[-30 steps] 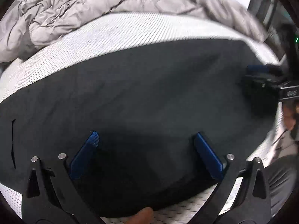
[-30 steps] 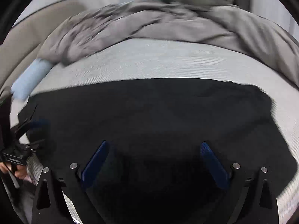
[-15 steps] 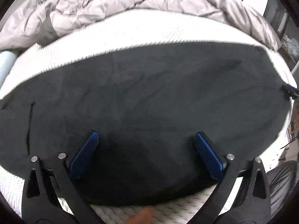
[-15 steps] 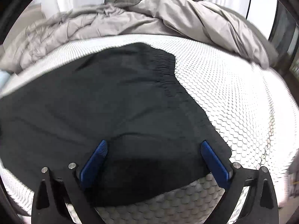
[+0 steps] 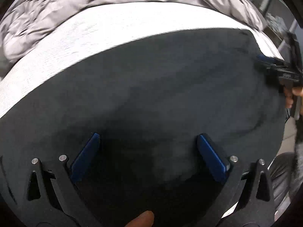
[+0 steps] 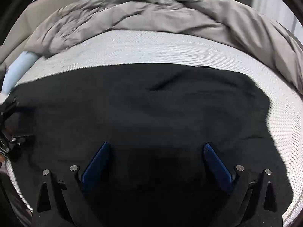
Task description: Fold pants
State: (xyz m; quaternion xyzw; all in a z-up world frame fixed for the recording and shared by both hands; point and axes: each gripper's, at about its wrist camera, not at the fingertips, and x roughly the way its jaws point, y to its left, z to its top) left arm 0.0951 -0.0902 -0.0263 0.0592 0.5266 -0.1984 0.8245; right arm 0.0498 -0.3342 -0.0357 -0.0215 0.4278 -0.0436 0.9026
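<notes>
Both grippers have swung back over the pants (image 6: 151,113) on the bed (image 6: 151,51), jaws spread wide, empty. Soft, limp cloth; pinch its near corners.

Black pants (image 5: 151,94) spread flat on white textured mattress (image 5: 94,37), mostly smooth, slight crease near far edge.
</notes>
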